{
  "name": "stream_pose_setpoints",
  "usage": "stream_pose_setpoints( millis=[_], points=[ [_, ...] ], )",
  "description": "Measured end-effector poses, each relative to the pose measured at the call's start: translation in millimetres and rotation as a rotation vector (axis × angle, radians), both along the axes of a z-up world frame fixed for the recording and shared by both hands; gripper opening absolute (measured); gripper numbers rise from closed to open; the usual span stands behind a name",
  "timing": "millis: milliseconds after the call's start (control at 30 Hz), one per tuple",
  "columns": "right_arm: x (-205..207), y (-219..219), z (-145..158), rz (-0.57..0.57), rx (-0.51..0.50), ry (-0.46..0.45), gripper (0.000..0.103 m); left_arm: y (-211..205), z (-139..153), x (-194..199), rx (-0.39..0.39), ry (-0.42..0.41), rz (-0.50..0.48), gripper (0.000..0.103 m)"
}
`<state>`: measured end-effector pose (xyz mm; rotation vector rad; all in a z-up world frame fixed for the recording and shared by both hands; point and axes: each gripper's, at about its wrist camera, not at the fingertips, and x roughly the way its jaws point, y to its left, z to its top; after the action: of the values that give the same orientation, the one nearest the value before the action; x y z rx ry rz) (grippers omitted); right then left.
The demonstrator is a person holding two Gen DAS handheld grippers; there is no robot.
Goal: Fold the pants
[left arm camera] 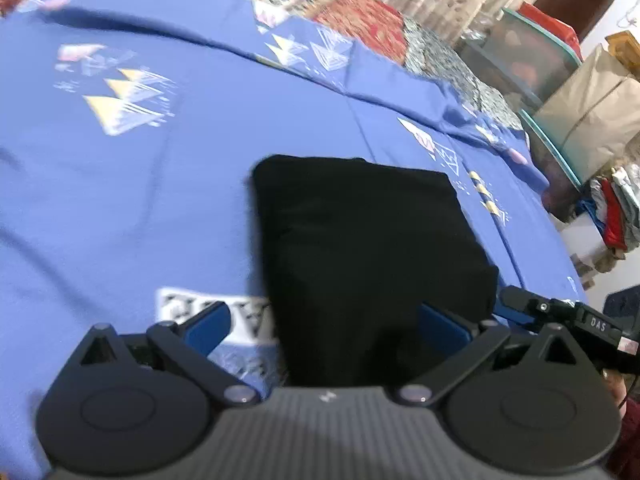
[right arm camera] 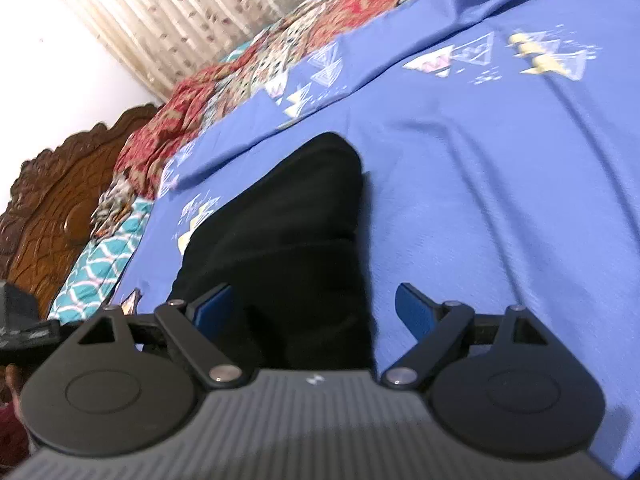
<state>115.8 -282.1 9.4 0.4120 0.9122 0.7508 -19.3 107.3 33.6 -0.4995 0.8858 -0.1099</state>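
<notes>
Blue bedsheet (left arm camera: 168,208) holds one folded black pants (left arm camera: 360,248); left gripper (left arm camera: 326,322) and right gripper (right arm camera: 314,306) both spread.

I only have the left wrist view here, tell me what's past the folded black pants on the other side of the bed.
Observer: Beyond the folded black pants, the right wrist view shows a carved brown wooden headboard.
Operator: Anything lying near it?
Observer: A teal and white patterned pillow lies at the edge of the blue printed bedsheet, next to the headboard.
Operator: Is the right gripper open?
Observer: Yes. The right gripper is open, one blue pad over the pants and the other over bare sheet.
</notes>
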Motion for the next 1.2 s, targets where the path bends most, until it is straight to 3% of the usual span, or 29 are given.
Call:
stream_pose_setpoints(
  millis=[133,200,233,300,367,433,600,700,767,867,967,1033,1100,1200],
  points=[
    [20,17,-14,0.099,0.033,0.043,0.09,-5,-37,33,-0.104,0.076,-0.038,0.103],
    [33,25,-26,0.143,0.106,0.132,0.089,-4,-48,39,-0.163,0.043,-0.024,0.101],
    [37,31,-30,0.155,0.129,0.168,0.086,-6,-48,41,-0.173,0.017,-0.025,0.096],
    [41,43,-26,0.185,0.117,0.156,0.073,-11,-43,48,-0.162,0.002,-0.017,0.07],
    [49,51,-15,0.213,0.126,0.138,0.062,-12,-30,58,-0.156,-0.015,-0.024,0.055],
    [58,56,7,0.24,0.139,0.06,0.058,-10,-7,67,-0.133,-0.077,-0.032,0.052],
    [90,64,73,0.21,0.229,-0.222,0.058,-12,65,106,0.045,-0.348,-0.051,0.053],
    [118,74,89,0.175,0.199,-0.35,0.058,-12,72,150,0.104,-0.389,-0.043,0.055],
    [141,78,81,0.143,0.162,-0.362,0.058,-13,60,188,0.121,-0.351,-0.03,0.056],
    [172,83,51,0.09,0.09,-0.304,0.058,-19,27,230,0.146,-0.248,-0.017,0.053],
    [190,89,18,0.064,0.028,-0.213,0.058,-26,-8,246,0.196,-0.155,-0.025,0.053],
    [197,88,0,0.047,-0.023,-0.154,0.061,-31,-24,249,0.243,-0.119,-0.003,0.059],
    [192,84,-2,0.013,-0.02,-0.131,0.068,-31,-23,243,0.254,-0.126,0.024,0.067],
    [173,72,12,-0.039,-0.022,-0.123,0.075,-33,-11,232,0.255,-0.092,0.042,0.07]
  ],
)
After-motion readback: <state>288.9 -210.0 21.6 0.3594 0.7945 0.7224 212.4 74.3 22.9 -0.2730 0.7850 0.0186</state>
